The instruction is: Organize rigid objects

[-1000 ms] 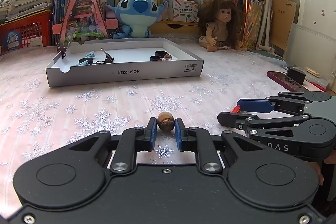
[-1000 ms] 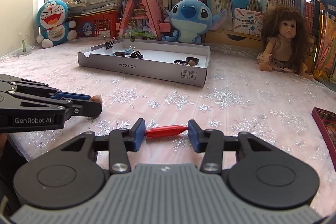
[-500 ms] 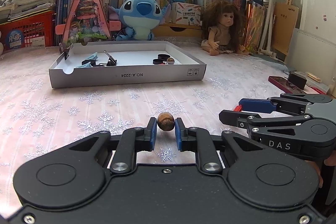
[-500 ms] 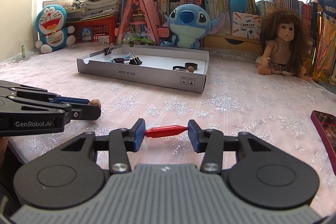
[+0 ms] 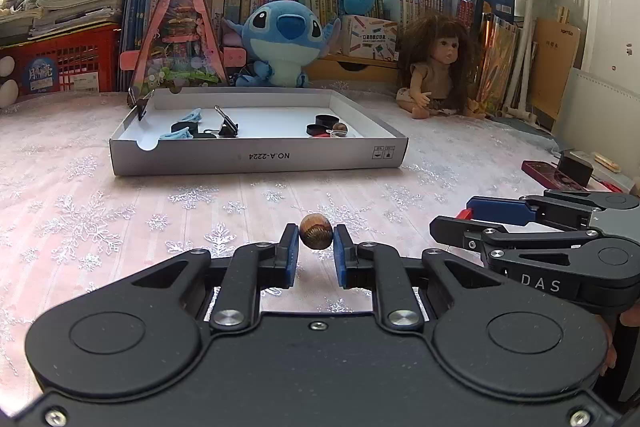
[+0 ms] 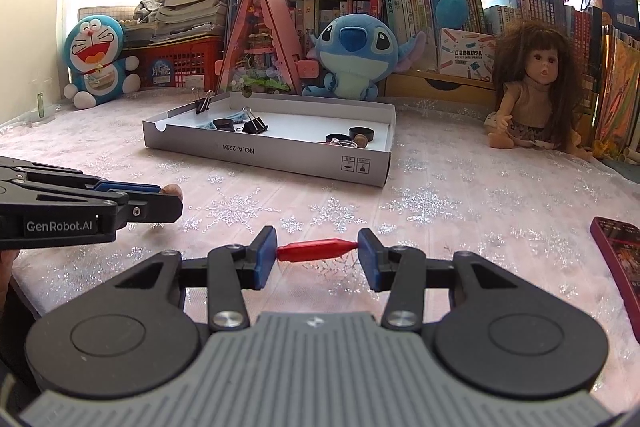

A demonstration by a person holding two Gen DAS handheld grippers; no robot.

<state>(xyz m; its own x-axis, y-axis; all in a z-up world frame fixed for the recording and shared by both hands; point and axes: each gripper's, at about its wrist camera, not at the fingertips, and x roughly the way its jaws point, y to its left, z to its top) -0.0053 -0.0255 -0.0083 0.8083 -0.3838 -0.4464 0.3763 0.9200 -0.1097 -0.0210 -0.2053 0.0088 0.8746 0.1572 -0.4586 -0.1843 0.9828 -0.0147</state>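
Observation:
My left gripper (image 5: 316, 245) is shut on a small brown walnut-like ball (image 5: 316, 230), held above the snowflake tablecloth. My right gripper (image 6: 317, 253) is shut on a short red pen-shaped piece (image 6: 316, 251), clamped end to end between its blue pads. Ahead lies a shallow grey cardboard tray (image 5: 256, 159) holding binder clips, blue clips, black rings and another brown ball. The right gripper (image 5: 500, 223) shows at the right edge of the left wrist view; the left gripper (image 6: 168, 201) shows at the left of the right wrist view, the ball's tip peeking out.
A doll (image 6: 532, 95), a blue plush (image 5: 280, 43), a pink triangular toy house (image 5: 176, 31), books and red baskets line the back. A dark red phone-like slab (image 6: 620, 259) lies at the right, with a black block (image 5: 574, 167) near it.
The tray and the background sit a little lower and nearer in both views than a second ago. Both grips are unchanged.

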